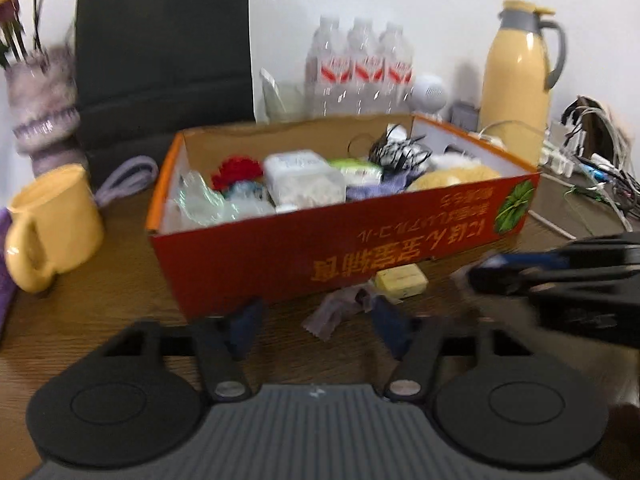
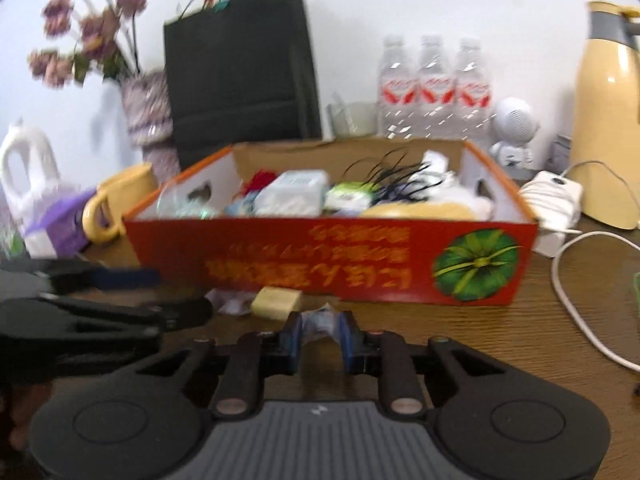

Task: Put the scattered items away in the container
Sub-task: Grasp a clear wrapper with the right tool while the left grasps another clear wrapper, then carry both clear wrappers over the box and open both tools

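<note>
Two hand-held grippers work at the near wall of a red cardboard box (image 2: pixel 280 256) already well filled with small items.

From the right wrist view, the right gripper (image 2: pixel 320 334) is pinched nearly closed on a crumpled pale wrapper (image 2: pixel 318 322) just in front of the box. At its 11 o'clock a yellowish block (image 2: pixel 276 302) lies on the wooden table (image 2: pixel 500 344), close against the box wall. The left gripper (image 1: pixel 316 316) is partly open and holds nothing, a purple scrap (image 1: pixel 332 312) on the table between its fingers. A yellow mug (image 1: pixel 56 224) stands at the box's 9 o'clock.
</note>
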Demonstrator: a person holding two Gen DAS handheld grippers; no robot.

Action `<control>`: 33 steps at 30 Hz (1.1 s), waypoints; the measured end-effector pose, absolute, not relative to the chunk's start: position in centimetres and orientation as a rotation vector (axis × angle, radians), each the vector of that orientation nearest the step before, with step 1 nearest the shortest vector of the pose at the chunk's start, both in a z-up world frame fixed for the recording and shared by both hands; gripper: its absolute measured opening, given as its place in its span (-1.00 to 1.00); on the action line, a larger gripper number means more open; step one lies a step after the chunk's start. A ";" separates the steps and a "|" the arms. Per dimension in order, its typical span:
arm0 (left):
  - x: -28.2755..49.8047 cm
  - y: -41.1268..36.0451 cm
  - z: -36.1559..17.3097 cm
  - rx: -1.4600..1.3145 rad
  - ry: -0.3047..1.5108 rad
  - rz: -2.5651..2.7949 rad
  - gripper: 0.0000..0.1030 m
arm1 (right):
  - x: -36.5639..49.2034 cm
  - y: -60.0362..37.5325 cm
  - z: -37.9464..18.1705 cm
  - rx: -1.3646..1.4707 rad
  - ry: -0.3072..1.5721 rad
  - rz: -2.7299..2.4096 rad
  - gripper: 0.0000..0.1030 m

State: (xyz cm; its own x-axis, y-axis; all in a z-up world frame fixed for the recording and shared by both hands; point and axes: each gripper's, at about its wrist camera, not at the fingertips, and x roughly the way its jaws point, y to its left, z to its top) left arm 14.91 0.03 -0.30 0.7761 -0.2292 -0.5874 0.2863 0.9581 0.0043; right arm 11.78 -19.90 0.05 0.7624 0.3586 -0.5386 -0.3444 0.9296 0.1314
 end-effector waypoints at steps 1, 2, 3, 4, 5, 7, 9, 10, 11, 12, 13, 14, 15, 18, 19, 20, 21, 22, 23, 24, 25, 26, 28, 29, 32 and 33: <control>15.4 0.1 -0.5 0.082 0.638 -0.281 0.02 | 11.7 -20.5 0.1 0.036 0.577 0.381 -0.63; 15.8 0.2 -0.6 0.068 0.646 -0.293 0.01 | 11.6 -21.1 0.2 0.050 0.569 0.381 -0.62; 16.0 0.3 -0.7 0.059 0.649 -0.310 0.01 | 11.7 -21.5 0.2 0.064 0.564 0.386 -0.62; 16.1 0.3 -0.7 0.062 0.649 -0.319 0.00 | 11.7 -21.9 0.1 0.076 0.562 0.392 -0.62; 16.1 0.3 -0.7 0.068 0.646 -0.321 0.00 | 11.7 -22.1 0.0 0.082 0.563 0.394 -0.62; 16.1 0.2 -0.7 0.073 0.647 -0.325 -0.04 | 11.9 -22.3 -0.2 0.092 0.576 0.402 -0.62; 16.0 0.4 -0.7 0.058 0.660 -0.335 -0.40 | 12.0 -22.2 -0.4 0.100 0.585 0.419 -0.62; 16.1 0.4 -0.7 0.056 0.675 -0.334 -0.65 | 11.9 -22.0 -0.4 0.098 0.586 0.424 -0.62; 16.1 0.5 -0.7 0.046 0.676 -0.327 -0.64 | 11.9 -21.9 -0.4 0.096 0.584 0.427 -0.62; 15.9 0.6 -0.7 0.034 0.677 -0.323 -0.65 | 11.8 -21.9 -0.4 0.095 0.582 0.429 -0.62; 15.7 0.7 -0.7 0.027 0.679 -0.318 -0.65 | 11.7 -21.8 -0.4 0.095 0.581 0.428 -0.62; 15.5 0.8 -0.6 0.018 0.680 -0.309 -0.66 | 11.6 -21.8 -0.4 0.095 0.579 0.426 -0.62; 15.2 1.2 -0.4 -0.003 0.681 -0.295 -0.66 | 11.5 -21.8 -0.4 0.095 0.575 0.424 -0.62; 13.4 2.4 0.5 -0.070 0.652 -0.246 -0.66 | 11.3 -21.7 -0.3 0.085 0.566 0.425 -0.62; 12.6 2.8 0.9 -0.087 0.638 -0.221 -0.66 | 11.2 -21.5 -0.3 0.079 0.564 0.424 -0.62; 11.7 3.1 1.3 -0.103 0.626 -0.197 -0.66 | 11.1 -21.4 -0.3 0.073 0.562 0.424 -0.62; 10.8 3.4 1.6 -0.117 0.610 -0.177 -0.66 | 10.9 -21.3 -0.2 0.070 0.556 0.426 -0.62; 9.8 3.5 1.9 -0.128 0.593 -0.162 -0.66 | 10.6 -21.2 -0.1 0.065 0.549 0.428 -0.62; 8.9 3.6 2.2 -0.129 0.576 -0.148 -0.66 | 10.3 -21.0 0.1 0.058 0.541 0.430 -0.62; 7.9 3.5 2.5 -0.121 0.558 -0.126 -0.66 | 9.7 -20.8 0.3 0.046 0.529 0.430 -0.62; 6.9 3.4 2.8 -0.109 0.541 -0.102 -0.66 | 9.2 -20.8 0.5 0.040 0.521 0.433 -0.62; 6.0 3.2 3.0 -0.098 0.524 -0.081 -0.66 | 8.4 -20.7 0.7 0.040 0.511 0.439 -0.62; 3.9 2.7 3.6 -0.072 0.489 -0.048 -0.66 | 6.6 -20.7 1.2 0.059 0.502 0.459 -0.62; 3.0 2.5 3.9 -0.058 0.471 -0.039 -0.66 | 5.4 -20.8 1.4 0.080 0.500 0.478 -0.62; 0.8 1.7 4.6 -0.015 0.418 -0.039 -0.65 | 2.1 -20.9 1.6 0.098 0.482 0.524 -0.62; 0.3 1.6 5.0 -0.011 0.406 -0.042 -0.65 | 1.2 -20.9 1.7 0.089 0.477 0.539 -0.62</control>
